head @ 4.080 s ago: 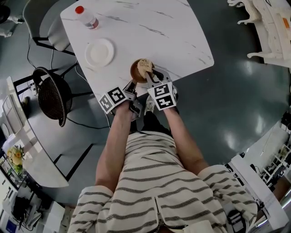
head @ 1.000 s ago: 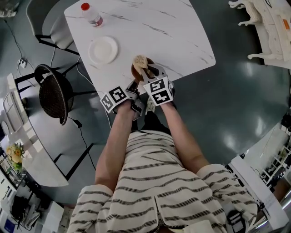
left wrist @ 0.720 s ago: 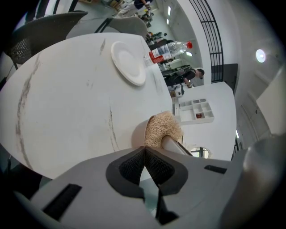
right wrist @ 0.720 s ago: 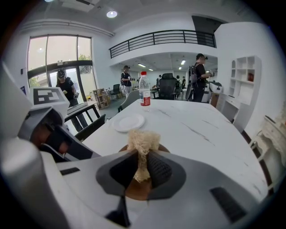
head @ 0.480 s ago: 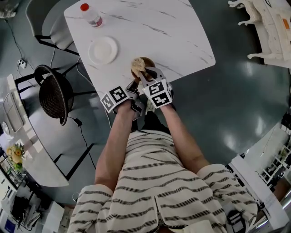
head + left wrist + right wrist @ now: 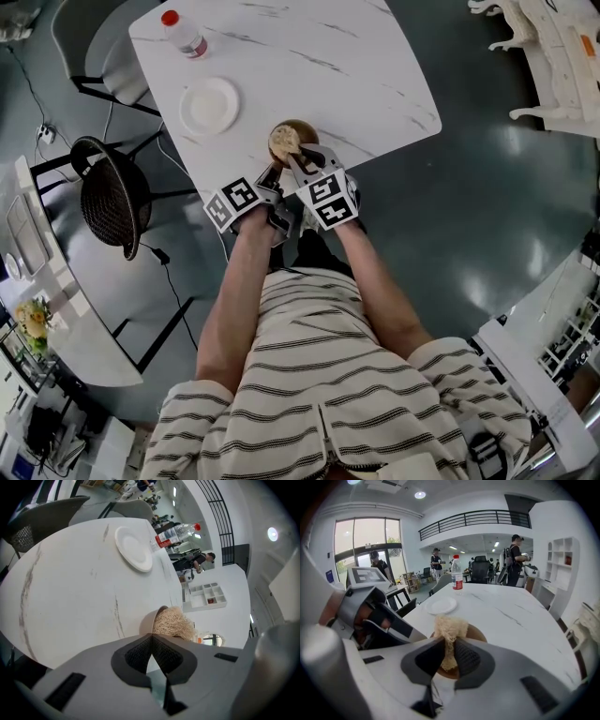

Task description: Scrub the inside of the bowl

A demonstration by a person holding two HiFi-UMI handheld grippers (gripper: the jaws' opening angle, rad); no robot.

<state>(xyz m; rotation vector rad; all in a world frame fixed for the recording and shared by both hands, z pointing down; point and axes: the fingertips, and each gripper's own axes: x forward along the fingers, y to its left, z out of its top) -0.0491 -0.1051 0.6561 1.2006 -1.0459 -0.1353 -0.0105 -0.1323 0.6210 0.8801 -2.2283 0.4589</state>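
A brown bowl (image 6: 305,130) stands near the front edge of the white marble table (image 6: 356,56). A beige fibrous scrubber (image 6: 284,141) sits inside it, toward its left side. My right gripper (image 6: 298,161) is shut on the scrubber (image 6: 449,626), its jaws (image 6: 449,651) over the bowl (image 6: 477,632). My left gripper (image 6: 273,176) is at the bowl's near left rim. In the left gripper view its pads meet at the bowl's wall (image 6: 149,621), with the scrubber (image 6: 174,623) just beyond. It looks shut on the rim.
A white plate (image 6: 208,105) lies left of the bowl, and a clear bottle with a red cap (image 6: 183,35) stands at the table's far left corner. A black mesh chair (image 6: 111,197) is left of the table. People stand in the background of the right gripper view.
My right gripper has drawn the scrubber from the bowl's far rim down toward its near left side. The left gripper and the bowl have stayed put.
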